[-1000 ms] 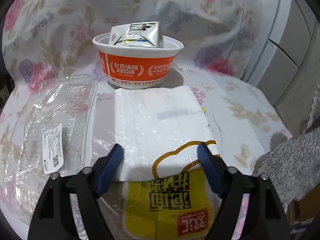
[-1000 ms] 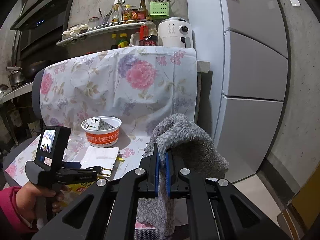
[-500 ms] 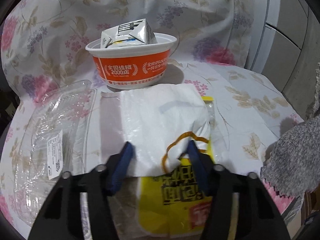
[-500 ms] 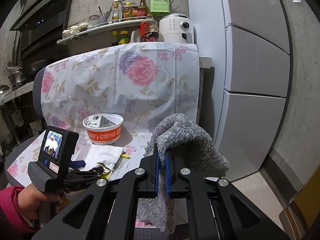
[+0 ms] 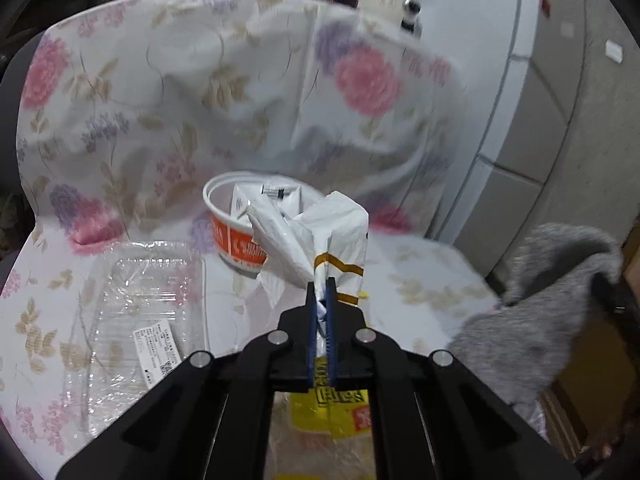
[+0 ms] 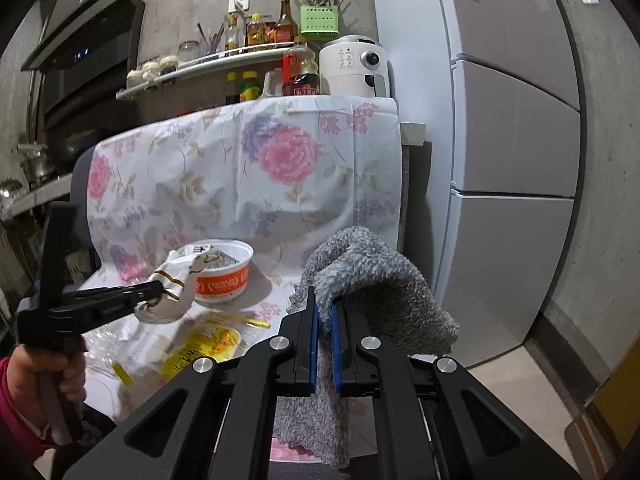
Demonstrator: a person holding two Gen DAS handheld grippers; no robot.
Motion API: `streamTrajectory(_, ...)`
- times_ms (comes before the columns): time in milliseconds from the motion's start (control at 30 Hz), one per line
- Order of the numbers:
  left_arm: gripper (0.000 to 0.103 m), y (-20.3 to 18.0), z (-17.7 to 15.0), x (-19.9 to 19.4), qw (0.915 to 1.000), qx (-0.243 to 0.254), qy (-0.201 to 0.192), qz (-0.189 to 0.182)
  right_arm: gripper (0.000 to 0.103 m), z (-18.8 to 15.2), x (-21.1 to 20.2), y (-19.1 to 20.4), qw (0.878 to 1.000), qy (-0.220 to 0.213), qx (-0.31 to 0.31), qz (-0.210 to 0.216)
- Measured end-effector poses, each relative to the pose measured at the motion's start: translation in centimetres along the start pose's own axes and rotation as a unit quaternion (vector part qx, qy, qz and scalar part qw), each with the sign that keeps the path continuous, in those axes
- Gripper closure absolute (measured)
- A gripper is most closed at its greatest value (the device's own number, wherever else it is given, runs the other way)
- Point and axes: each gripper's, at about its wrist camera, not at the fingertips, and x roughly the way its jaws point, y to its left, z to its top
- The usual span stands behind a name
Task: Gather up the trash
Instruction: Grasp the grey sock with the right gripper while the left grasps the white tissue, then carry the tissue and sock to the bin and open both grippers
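Observation:
My left gripper (image 5: pixel 320 288) is shut on a crumpled white and yellow plastic bag (image 5: pixel 320 232) and holds it lifted above the flowered cloth (image 5: pixel 420 280). It also shows in the right wrist view (image 6: pixel 158 290), with the bag (image 6: pixel 176 288) hanging from it. Behind the bag stands an orange paper bowl (image 5: pixel 236 236) with a crushed carton (image 5: pixel 260 196) inside. A clear plastic tray (image 5: pixel 144 300) with a label lies at the left. My right gripper (image 6: pixel 324 312) is shut on a grey fluffy cloth (image 6: pixel 376 284).
A yellow wrapper (image 6: pixel 204 344) lies on the cloth near the front edge. The grey cloth (image 5: pixel 552 300) hangs at the right of the seat. A fridge (image 6: pixel 500 140) stands to the right. A shelf with bottles (image 6: pixel 256 40) runs behind.
My left gripper was open over the flat bag, closed on it and lifted it, so it now hangs bunched. The right gripper stayed shut on the grey cloth.

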Motion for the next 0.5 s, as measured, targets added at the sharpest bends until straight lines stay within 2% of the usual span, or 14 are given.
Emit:
streamTrajectory(233, 0.101, 0.1, 0.9, -5.2, 0.9981, -0.01, -0.039, -0.048, 0.097, 0.8, -1.2, 0.1, 1.0, -0.011, 0.011, 0.004)
streamTrajectory(500, 0.101, -3.1, 0.1, -7.3, 0.9953, 0.022, -0.043, -0.084, 0.097, 0.8, -3.5, 0.0, 1.0, -0.02, 0.008, -0.013)
